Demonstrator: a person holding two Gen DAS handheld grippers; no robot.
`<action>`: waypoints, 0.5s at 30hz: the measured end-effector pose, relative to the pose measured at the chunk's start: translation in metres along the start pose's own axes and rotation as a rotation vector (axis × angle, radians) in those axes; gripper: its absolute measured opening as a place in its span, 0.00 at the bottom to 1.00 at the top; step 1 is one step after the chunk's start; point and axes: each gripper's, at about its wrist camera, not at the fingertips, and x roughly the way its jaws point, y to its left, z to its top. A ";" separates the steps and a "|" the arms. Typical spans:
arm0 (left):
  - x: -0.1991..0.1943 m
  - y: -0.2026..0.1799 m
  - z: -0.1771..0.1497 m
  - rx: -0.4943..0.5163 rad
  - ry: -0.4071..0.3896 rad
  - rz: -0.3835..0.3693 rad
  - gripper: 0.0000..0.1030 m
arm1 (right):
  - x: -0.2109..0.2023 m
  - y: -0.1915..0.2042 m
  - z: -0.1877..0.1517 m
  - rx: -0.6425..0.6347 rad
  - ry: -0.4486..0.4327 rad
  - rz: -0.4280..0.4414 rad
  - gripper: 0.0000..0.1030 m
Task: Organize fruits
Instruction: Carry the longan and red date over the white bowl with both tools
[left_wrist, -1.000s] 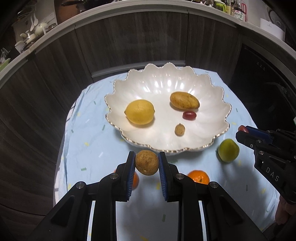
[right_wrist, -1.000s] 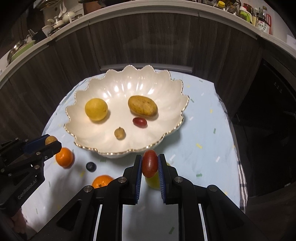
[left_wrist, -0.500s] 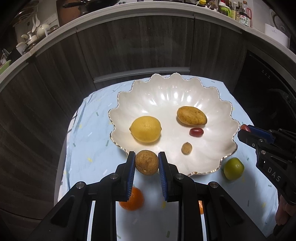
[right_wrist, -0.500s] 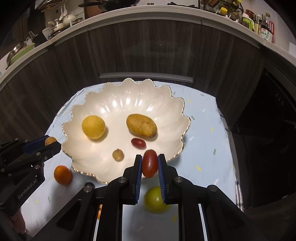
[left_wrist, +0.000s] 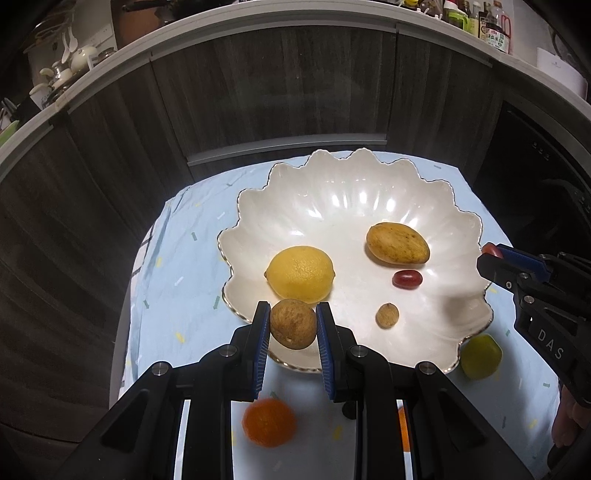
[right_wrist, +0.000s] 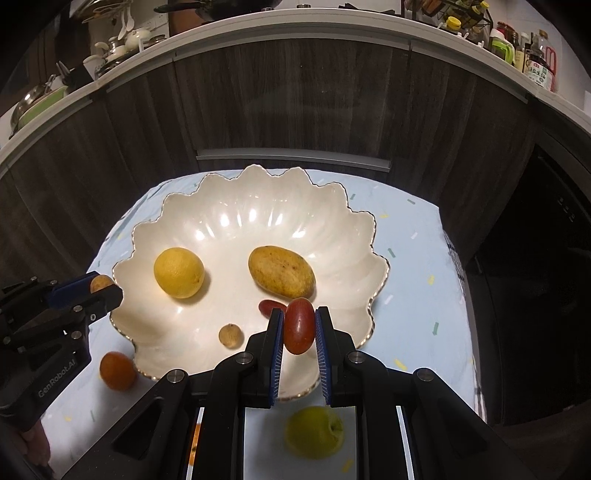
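- Fruits split between bowl (left_wrist: 354, 192) and cloth (left_wrist: 177, 295); sorting looks partway done.
- In bowl, resting: lemon (left_wrist: 300, 274), mango (left_wrist: 397, 243), red grape (left_wrist: 407, 278), small brown fruit (left_wrist: 387, 315).
- Left gripper (left_wrist: 293, 325) clamped on a round brown fruit (left_wrist: 293, 324), pads tight on both sides; held above the bowl's near rim, left side, just short of the lemon.
- Right gripper (right_wrist: 299, 326) clamped on a red oval fruit (right_wrist: 299, 325), narrow grip; held over the bowl's near right part, close to the red grape.
- Neither held fruit is set down yet; both look ready to be lowered and let go.
- On cloth outside the bowl: orange (left_wrist: 269, 421), a second orange (left_wrist: 403, 428) mostly hidden behind the left finger, green fruit (left_wrist: 481, 356) beside the right rim.
- Judgement: four in, two on the way, at least three left.
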 end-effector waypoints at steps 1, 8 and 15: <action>0.002 0.000 0.001 0.000 0.002 0.000 0.24 | 0.002 0.000 0.001 0.000 0.001 0.000 0.18; 0.010 0.000 0.005 -0.002 -0.001 -0.008 0.24 | 0.014 -0.002 0.005 0.002 0.013 -0.001 0.18; 0.018 0.000 0.007 -0.010 0.014 -0.024 0.25 | 0.020 0.000 0.007 -0.009 0.027 0.018 0.18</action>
